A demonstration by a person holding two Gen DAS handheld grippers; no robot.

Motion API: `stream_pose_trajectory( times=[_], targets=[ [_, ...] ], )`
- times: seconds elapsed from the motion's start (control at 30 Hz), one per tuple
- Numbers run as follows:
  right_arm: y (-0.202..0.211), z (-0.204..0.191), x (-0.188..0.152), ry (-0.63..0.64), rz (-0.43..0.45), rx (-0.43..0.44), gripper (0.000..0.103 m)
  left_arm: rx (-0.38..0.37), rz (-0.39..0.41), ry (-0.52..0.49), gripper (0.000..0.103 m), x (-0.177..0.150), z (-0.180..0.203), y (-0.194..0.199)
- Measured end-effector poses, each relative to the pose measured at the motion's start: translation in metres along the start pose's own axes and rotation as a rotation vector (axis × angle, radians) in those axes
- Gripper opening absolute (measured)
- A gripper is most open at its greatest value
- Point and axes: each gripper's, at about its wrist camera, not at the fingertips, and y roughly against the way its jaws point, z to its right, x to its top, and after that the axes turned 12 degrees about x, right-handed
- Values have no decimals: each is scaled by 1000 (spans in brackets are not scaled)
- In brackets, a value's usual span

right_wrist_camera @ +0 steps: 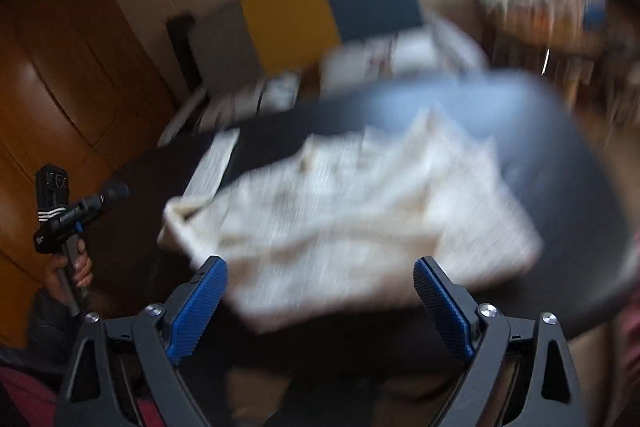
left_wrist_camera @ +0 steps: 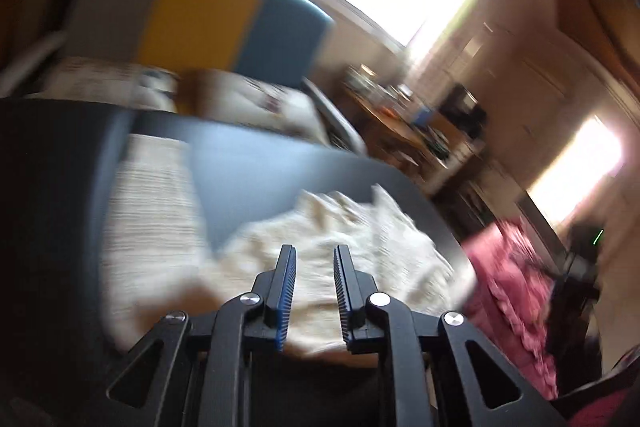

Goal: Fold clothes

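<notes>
A cream knit garment (left_wrist_camera: 328,247) lies crumpled on a dark table (left_wrist_camera: 248,163), with one sleeve (left_wrist_camera: 152,195) stretched out to the left. My left gripper (left_wrist_camera: 315,251) hovers just above the garment's near part, its jaws open a narrow gap with nothing between them. In the right wrist view the same garment (right_wrist_camera: 352,203) lies on the table (right_wrist_camera: 580,211), blurred by motion. My right gripper (right_wrist_camera: 320,267) is wide open and empty, at the garment's near edge. The left gripper's body (right_wrist_camera: 60,215), held in a hand, shows at the far left.
A pink cloth (left_wrist_camera: 516,291) hangs by the table's right edge. Behind the table stand a bed with pillows (left_wrist_camera: 248,99), a grey, yellow and blue headboard (left_wrist_camera: 216,15), a cluttered wooden desk (left_wrist_camera: 400,123) and wooden wardrobe doors (right_wrist_camera: 60,67).
</notes>
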Motion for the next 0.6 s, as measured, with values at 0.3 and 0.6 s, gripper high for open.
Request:
stream_pose_trajectory(
  times=[0.3, 0.6],
  targets=[
    [-145, 79, 49, -77, -300, -55, 74, -156, -256, -159, 17, -36, 64, -105],
    [-244, 134, 37, -220, -476, -31, 9, -154, -353, -100, 17, -61, 37, -127]
  ],
)
